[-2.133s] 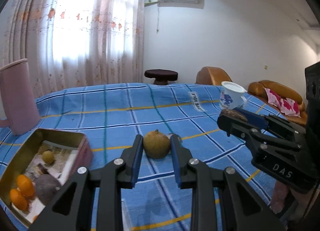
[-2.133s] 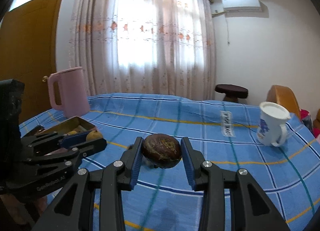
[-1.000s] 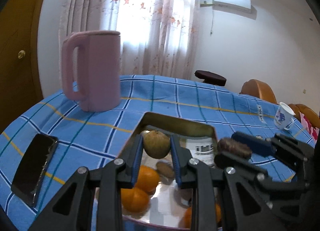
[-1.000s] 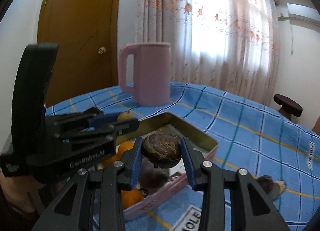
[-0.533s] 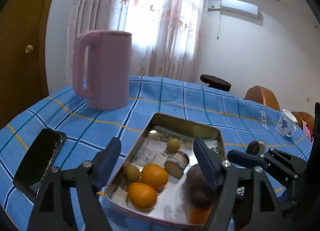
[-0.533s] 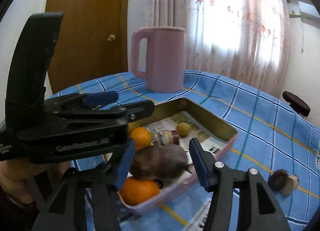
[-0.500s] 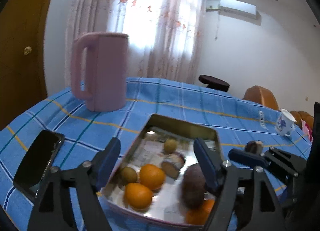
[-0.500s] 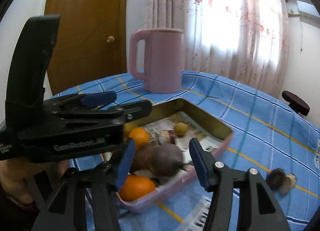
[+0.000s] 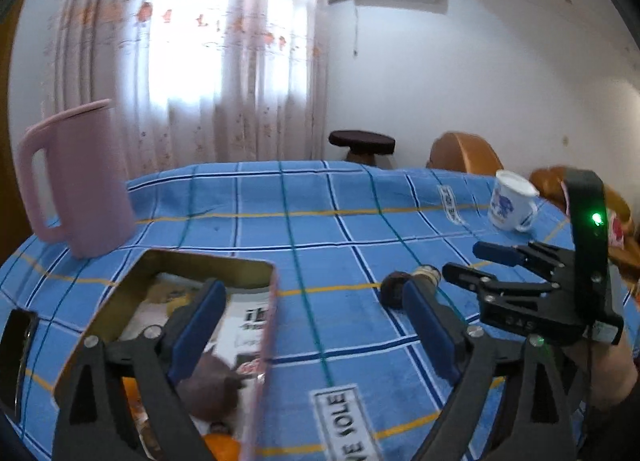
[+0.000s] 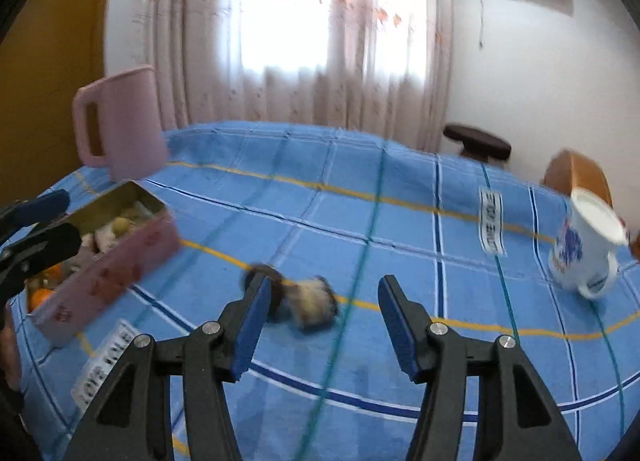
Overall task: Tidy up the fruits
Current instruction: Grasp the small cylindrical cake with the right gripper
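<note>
Left wrist view: left gripper (image 9: 312, 311) spread wide, holding nothing, its left finger over the open metal tin (image 9: 208, 261), its right finger beside two small items on the blue checked tablecloth (image 9: 320, 229): a dark round fruit (image 9: 391, 289) and a paler piece (image 9: 427, 274), touching, to the right of the tin. Inside the tin, a dark brown fruit (image 9: 208, 385) and part of an orange (image 9: 220, 443), over printed paper. Pink jug (image 9: 80, 177) behind the tin, black phone (image 9: 14, 357) left of it, white mug (image 9: 510, 206) far right of it. Right gripper (image 9: 480, 267) right of the tin, fingers apart, empty. Right wrist view: right gripper (image 10: 320, 325) opened wide and empty, aimed at the same two small items (image 10: 300, 299), blurred here, well right of the tin (image 10: 104, 265). Shown only here, the tin's pink outer wall, a small yellow fruit (image 10: 121, 226) and an orange (image 10: 42, 295) inside; left gripper tips (image 10: 40, 221) at the left edge. Compared with a second ago: both fruits gone from the fingers and both grippers now away from over the tin toward the table's middle.
</note>
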A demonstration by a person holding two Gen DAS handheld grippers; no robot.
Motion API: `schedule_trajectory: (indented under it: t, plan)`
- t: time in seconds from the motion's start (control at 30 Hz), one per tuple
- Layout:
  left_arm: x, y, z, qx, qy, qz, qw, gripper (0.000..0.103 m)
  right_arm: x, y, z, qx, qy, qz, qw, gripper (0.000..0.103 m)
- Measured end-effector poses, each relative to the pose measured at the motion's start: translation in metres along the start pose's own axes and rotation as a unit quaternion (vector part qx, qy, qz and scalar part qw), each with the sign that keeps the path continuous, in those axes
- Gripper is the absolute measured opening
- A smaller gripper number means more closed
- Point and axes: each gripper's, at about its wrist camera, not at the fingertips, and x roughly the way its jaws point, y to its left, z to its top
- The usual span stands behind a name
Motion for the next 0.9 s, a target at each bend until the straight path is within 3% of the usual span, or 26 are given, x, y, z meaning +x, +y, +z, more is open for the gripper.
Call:
schedule_trajectory:
  t: [0.2, 0.37, 0.47, 0.53, 0.9]
  plan:
    - [0.027, -0.014, 0.004, 0.009, 0.026, -0.004, 0.9996, 0.093, 0.015, -0.007, 0.004, 0.008, 0.03, 0.04, 0.999, 0.057]
    - [0.034, -0.015, 0.003, 0.013, 0.036, -0.005, 0.9993, 0.093, 0.036, -0.004, 0.004, 0.005, 0.069, 0.069, 0.995, 0.051]
    - [0.037, -0.016, 0.003, 0.015, 0.041, -0.005, 0.999, 0.093, 0.04, -0.004, 0.004, 0.009, 0.08, 0.08, 0.994, 0.032]
    - [0.039, -0.018, 0.003, 0.016, 0.043, -0.008, 0.9989, 0.093, 0.04, -0.002, 0.003, 0.0, 0.083, 0.084, 0.993, 0.031]
    - [0.072, -0.048, 0.003, 0.034, 0.084, -0.033, 0.9954, 0.093, 0.01, -0.025, -0.002, 0.046, 0.027, 0.008, 0.999, 0.031]
